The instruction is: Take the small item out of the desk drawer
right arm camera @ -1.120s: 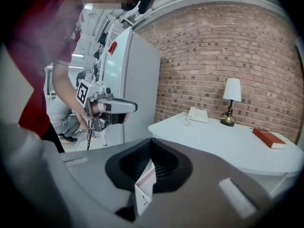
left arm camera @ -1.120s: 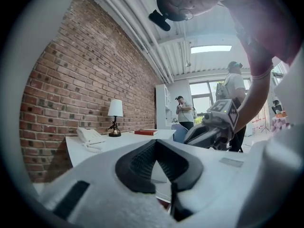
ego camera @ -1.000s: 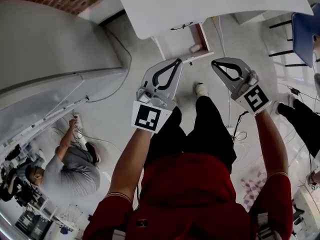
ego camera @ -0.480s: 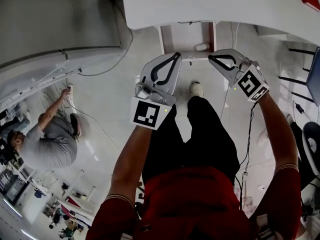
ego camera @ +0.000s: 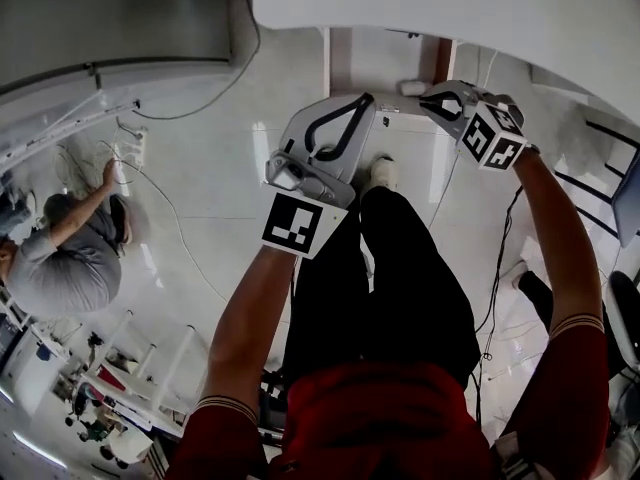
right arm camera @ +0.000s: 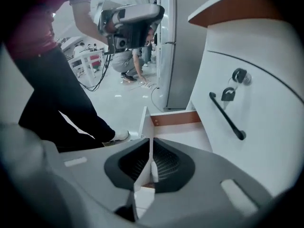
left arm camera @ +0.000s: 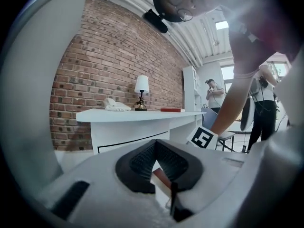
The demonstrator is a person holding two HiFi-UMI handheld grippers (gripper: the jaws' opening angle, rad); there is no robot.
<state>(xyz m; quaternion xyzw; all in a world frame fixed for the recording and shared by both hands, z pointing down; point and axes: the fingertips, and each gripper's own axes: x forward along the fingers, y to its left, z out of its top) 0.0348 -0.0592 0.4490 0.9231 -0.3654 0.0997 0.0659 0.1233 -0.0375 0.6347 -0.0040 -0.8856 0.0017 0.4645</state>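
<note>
Drawer status: the white desk drawer with red-brown side walls (ego camera: 382,63) stands pulled out from under the white desk top (ego camera: 450,8), upper centre of the head view. The small white rounded item (ego camera: 412,88) lies inside the drawer, in its right part near the front edge.

I hold the right gripper, white shell with black pads (ego camera: 427,102), at upper right with its nose slanted down. Its tips are just beside the item; I cannot tell whether they touch it. Its jaws have just been opening. The right gripper view shows a thin slit between the pads with nothing in it, and the drawer (right arm camera: 176,118) lies beyond. At the right of that view a black bar handle (right arm camera: 227,115) and a keyed lock (right arm camera: 240,76) sit on a white desk front.

The left gripper, same white shell and black pads (ego camera: 363,100), sits at centre over the drawer's front edge, left of the item and apart from it. In the left gripper view its tips meet in a dark seam: jaws together and empty.

A white shoe (ego camera: 380,173) shows just below the grippers. A person in a grey shirt (ego camera: 60,268) crouches on the floor at the left edge.
</note>
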